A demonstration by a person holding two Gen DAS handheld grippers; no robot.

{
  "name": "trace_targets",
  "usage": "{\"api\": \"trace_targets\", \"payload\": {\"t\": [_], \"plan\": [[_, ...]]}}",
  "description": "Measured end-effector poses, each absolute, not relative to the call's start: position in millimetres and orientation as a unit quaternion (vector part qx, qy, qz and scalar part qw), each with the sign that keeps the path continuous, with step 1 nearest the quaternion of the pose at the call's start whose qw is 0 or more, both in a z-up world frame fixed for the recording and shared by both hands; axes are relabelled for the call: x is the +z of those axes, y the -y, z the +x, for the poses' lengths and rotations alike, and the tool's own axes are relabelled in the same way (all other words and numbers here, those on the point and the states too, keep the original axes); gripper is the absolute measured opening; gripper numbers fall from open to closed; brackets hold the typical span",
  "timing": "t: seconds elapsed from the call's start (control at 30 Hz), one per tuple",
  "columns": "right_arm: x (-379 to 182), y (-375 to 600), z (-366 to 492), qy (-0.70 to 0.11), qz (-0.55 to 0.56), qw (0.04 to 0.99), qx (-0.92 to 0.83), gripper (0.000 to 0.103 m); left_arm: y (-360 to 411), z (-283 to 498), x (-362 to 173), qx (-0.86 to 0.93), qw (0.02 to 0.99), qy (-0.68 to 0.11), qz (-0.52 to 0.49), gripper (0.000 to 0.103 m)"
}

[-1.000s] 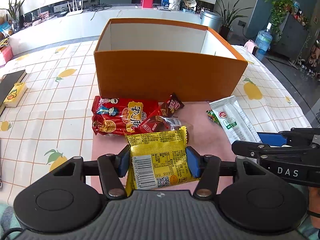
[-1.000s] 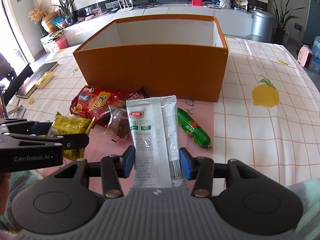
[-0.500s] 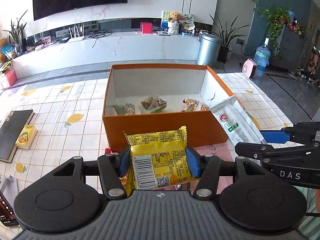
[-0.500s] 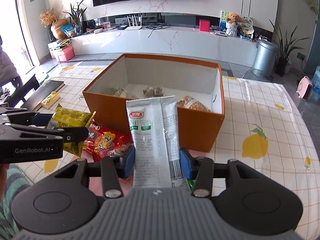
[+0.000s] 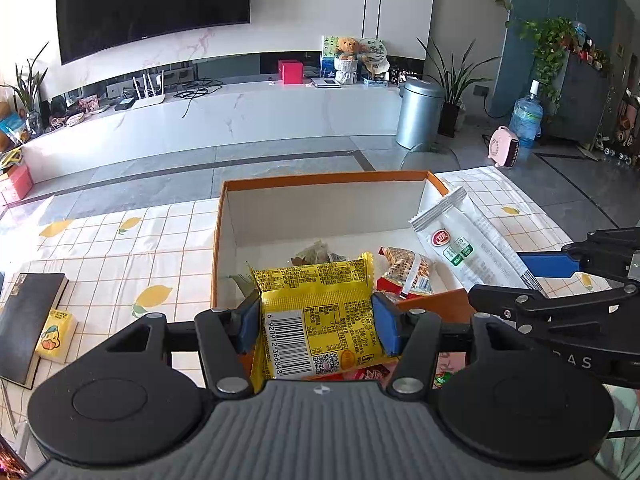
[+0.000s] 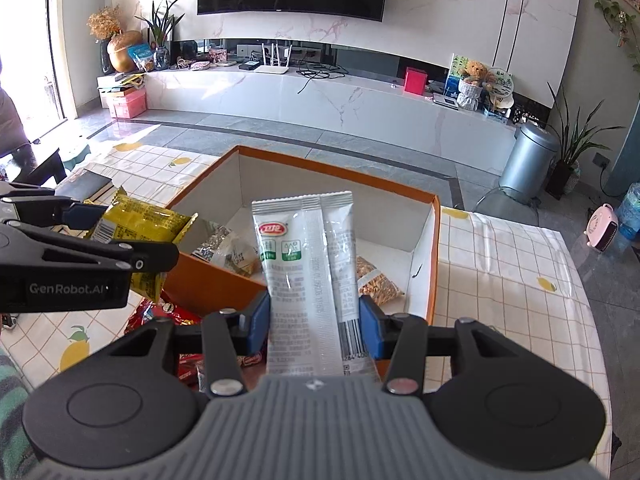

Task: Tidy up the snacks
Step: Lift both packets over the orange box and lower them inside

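**snackbot_fan:** So what's different from a second ago? Both packets were down low in front of the orange box then, right?

**umi_lurker:** Yep. Now both are lifted. The left gripper (image 5: 316, 320) is clamped on the yellow packet (image 5: 320, 316), pads pressed on both of its sides, and it hangs just above the near wall of the orange box (image 5: 218, 248). The right gripper (image 6: 316, 324) is clamped on the white packet (image 6: 310, 276), which sticks up over the near edge too.

**snackbot_fan:** And before you only saw the front wall?

**umi_lurker:** Right, now you can look straight down inside. A few snacks (image 5: 404, 272) already lie on the box floor. The red packets (image 6: 160, 316) are left on the counter (image 5: 120, 248), near side of the box, partly hidden under the grippers.

**snackbot_fan:** So the drop is next?

**umi_lurker:** My guess, yeah. Both packets still need to go a bit further over the rim before letting go, otherwise they could catch the wall and slide back out. Then the red ones remain.
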State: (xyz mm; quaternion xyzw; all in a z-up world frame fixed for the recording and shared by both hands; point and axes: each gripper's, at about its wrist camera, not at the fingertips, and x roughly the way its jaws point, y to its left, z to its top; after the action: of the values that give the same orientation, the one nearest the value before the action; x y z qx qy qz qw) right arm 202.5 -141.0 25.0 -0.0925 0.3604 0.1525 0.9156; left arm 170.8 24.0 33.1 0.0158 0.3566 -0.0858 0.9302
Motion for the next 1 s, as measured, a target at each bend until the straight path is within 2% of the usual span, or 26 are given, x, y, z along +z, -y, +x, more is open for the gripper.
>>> {"api": "trace_targets", "payload": {"t": [0.5, 1.0], "plan": [[9.0, 127.8, 277.4, -0.376, -0.117, 0.907, 0.147, 0.045, -24.5, 230.1, 19.3, -0.069, 0.924, -0.375, 0.037, 0.065], [-35.2, 112.5, 331.9, -0.435, -0.155, 0.876, 0.138, 0.045, -12.6, 273.0, -19.8, -0.078, 0.897, -0.429, 0.081, 0.065]]}}
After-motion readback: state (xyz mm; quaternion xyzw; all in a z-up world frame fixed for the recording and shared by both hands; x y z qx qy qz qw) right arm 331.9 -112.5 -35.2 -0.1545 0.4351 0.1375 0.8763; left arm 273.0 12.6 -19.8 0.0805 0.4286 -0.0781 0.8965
